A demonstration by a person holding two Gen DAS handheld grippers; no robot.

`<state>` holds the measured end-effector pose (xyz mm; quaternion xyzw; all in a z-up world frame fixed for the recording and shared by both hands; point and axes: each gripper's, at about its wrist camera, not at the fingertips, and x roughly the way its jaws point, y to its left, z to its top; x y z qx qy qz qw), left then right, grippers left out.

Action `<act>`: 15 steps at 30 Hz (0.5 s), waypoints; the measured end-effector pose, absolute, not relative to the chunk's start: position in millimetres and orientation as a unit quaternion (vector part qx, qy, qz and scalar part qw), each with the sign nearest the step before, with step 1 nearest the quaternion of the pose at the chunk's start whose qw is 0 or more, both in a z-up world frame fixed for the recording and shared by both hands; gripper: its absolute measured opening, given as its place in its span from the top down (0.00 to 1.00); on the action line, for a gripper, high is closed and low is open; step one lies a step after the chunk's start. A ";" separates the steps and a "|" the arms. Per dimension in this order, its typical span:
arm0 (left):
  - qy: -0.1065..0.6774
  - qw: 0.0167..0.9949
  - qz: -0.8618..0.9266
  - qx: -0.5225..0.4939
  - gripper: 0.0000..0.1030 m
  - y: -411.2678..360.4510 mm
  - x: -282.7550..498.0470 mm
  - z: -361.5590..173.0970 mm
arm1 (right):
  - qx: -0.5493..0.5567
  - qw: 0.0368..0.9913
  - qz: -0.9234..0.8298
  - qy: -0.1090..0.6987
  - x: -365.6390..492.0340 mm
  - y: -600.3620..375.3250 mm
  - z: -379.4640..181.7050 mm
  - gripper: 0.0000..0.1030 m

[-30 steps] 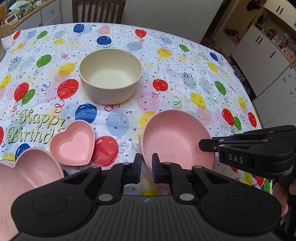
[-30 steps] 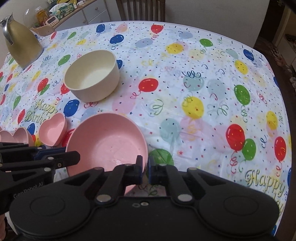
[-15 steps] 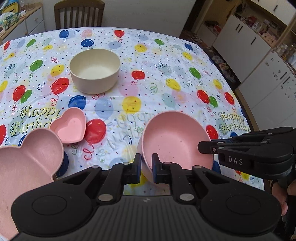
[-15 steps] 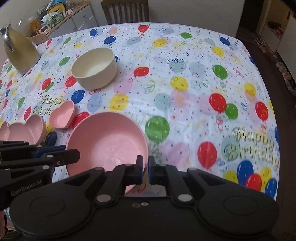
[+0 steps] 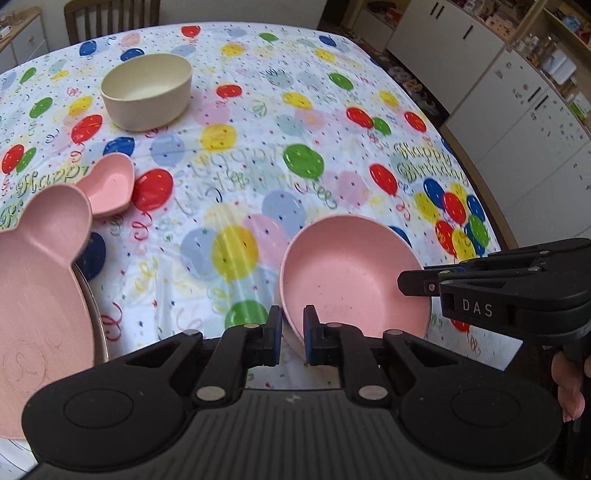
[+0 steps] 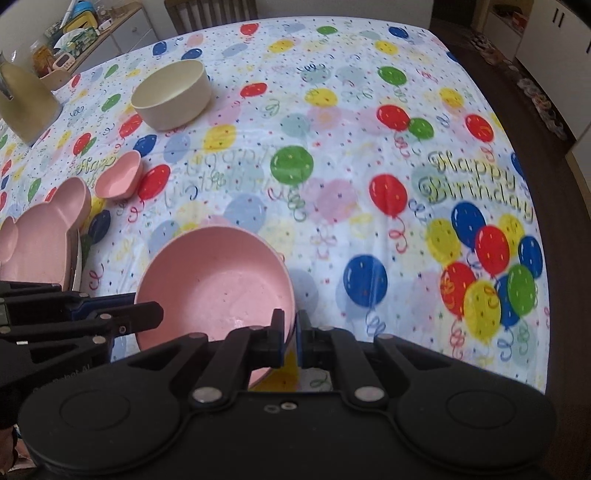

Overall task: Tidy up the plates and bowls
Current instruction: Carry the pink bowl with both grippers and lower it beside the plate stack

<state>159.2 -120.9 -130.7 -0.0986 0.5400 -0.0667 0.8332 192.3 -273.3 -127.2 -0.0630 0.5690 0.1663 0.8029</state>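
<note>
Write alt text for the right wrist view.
The right gripper and left gripper each clamp a rim of a round pink bowl held over a balloon-print tablecloth. Beyond lie a cream bowl, a pink heart dish and a pink bear-shaped plate.

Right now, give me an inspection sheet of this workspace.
Surface: balloon tablecloth covers the table.
Job's things: round pink bowl held at the rim by both tongs; cream bowl, small heart dish and bear-shaped pink plate on the table.
Clutter: gold kettle.
Grippers: left tongs and right tongs shut on the bowl's rim.
Cables: nothing seen.
Surroundings: wooden chair, white cabinets.
</note>
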 end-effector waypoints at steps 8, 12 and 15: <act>0.554 0.824 -0.087 -0.082 0.89 -132.7 151.6 -141.6 | -0.047 0.799 0.146 0.581 177.7 -286.2 -136.5 0.95; 0.553 0.824 -0.093 -0.081 0.89 -133.1 151.2 -141.4 | -0.040 0.799 0.140 0.583 175.9 -288.4 -139.4 0.95; 0.554 0.824 -0.094 -0.077 0.89 -133.7 151.6 -141.2 | -0.035 0.798 0.141 0.584 176.6 -289.3 -139.7 0.93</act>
